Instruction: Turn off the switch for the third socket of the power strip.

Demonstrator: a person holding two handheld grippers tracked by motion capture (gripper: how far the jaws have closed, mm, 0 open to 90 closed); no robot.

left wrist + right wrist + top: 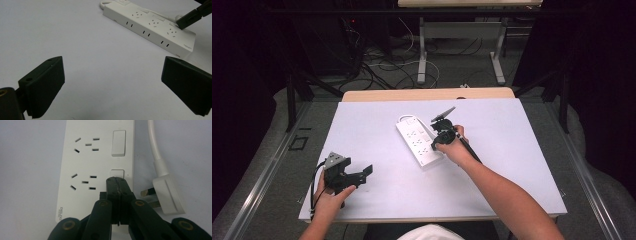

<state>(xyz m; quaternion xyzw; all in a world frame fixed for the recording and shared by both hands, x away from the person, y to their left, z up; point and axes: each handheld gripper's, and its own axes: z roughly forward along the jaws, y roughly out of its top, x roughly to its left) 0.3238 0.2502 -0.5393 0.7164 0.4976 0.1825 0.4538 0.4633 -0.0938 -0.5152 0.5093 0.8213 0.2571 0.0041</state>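
Here, the right claw (pixel 117 185) presses its closed tips down on a switch of the white power strip (pixel 82 162).

Its jaws are shut together with nothing between them, which suits poking a rocker switch (pixel 117 173) rather than grasping; the tips sit at the near edge of that switch, on the strip's end nearest the person. Just beside the strip on its switch side lies its own white plug (pixel 167 192), prongs pointing at the strip and cord curving away. The left claw (pixel 346 173) rests well apart from the strip, toward the person's side, jaws spread wide and empty, seemingly idle. The strip lies diagonally near the middle of the white surface (pixel 512 150). Beyond it are grey floor, loose cables and another table's legs, with dark surroundings.
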